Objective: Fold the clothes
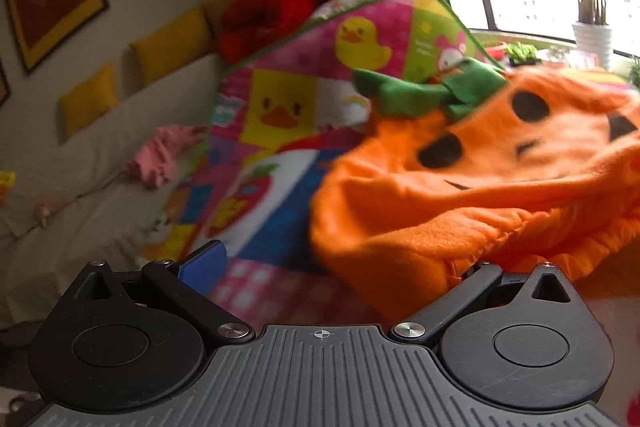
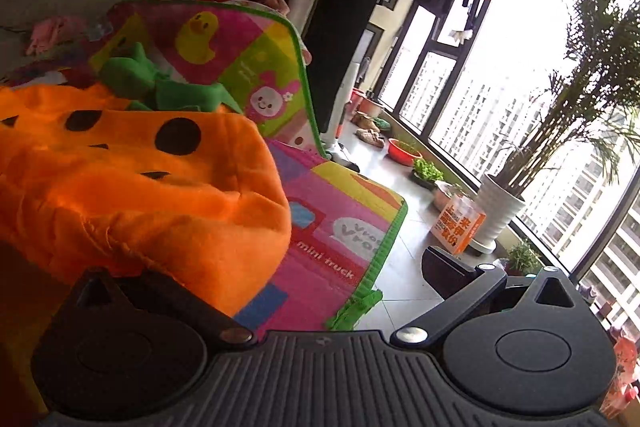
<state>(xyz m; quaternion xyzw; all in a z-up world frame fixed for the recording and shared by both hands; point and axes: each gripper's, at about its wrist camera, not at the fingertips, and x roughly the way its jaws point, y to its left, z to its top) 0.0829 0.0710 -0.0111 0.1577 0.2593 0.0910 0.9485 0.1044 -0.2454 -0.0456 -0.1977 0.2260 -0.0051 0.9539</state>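
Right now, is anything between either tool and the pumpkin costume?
Nothing visible. The orange costume lies on the play mat, draped over the left tool's right finger and the right tool's left finger. Both tools look spread wide, already at the fabric's edges.

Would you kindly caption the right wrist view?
Orange pumpkin costume on the colourful play mat, right gripper open beside it.

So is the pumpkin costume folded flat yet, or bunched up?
Bunched up: the pumpkin costume sits in a rumpled heap on the play mat, face panel creased.
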